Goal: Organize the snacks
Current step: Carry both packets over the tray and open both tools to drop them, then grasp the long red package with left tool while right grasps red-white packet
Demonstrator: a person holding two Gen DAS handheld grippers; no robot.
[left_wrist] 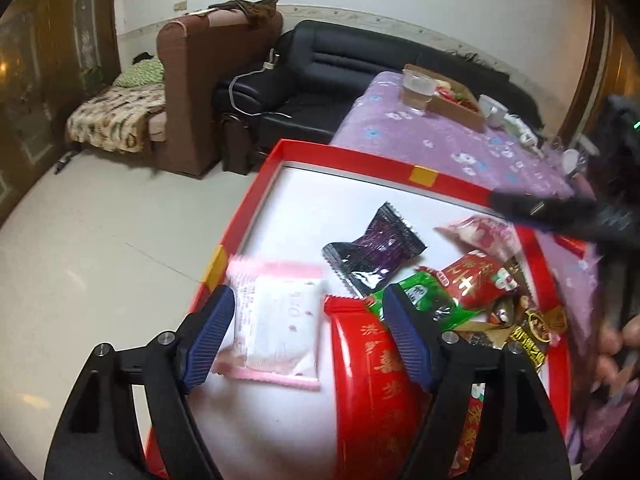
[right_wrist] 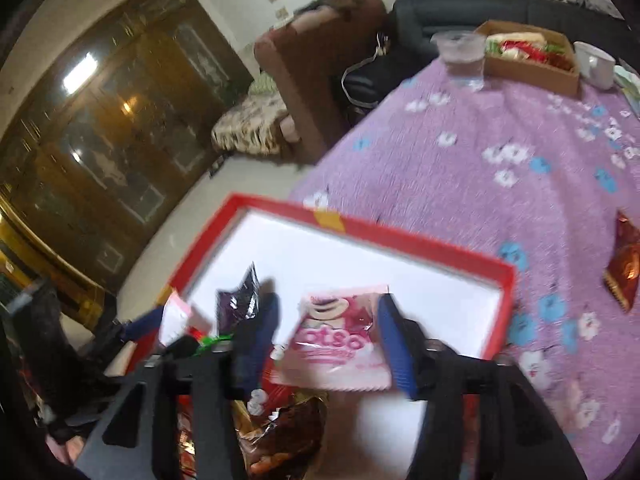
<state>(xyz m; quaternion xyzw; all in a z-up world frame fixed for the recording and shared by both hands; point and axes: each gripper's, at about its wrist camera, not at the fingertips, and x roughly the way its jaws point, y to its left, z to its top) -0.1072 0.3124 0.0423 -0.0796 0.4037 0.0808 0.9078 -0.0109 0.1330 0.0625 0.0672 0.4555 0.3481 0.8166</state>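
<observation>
Purple flowered cloth point(right_wrist: 480, 128) covers the table beside two sofas; both grippers' jaws gape, holding nothing.

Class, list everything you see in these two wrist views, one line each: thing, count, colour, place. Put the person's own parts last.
Box: one, red rim, white floor, on the table edge.
Tablecloth: one, purple with flowers, over the table.
Pink-white packet: one, in the box, between the left tool's fingers.
Purple-black packet: one, mid-box.
Green packet: one, in the pile on the box's right side.
Pink Lotso packet: one, between the right tool's fingers.
Red-brown packet: one, loose on the cloth.
Cardboard tray: one, brown, far end of the table.
Clear cup: one, beside the tray.
Sofa: one, black, behind the table.
Left tool: blue pads, open.
Right tool: blue pads, grip unclear.
</observation>
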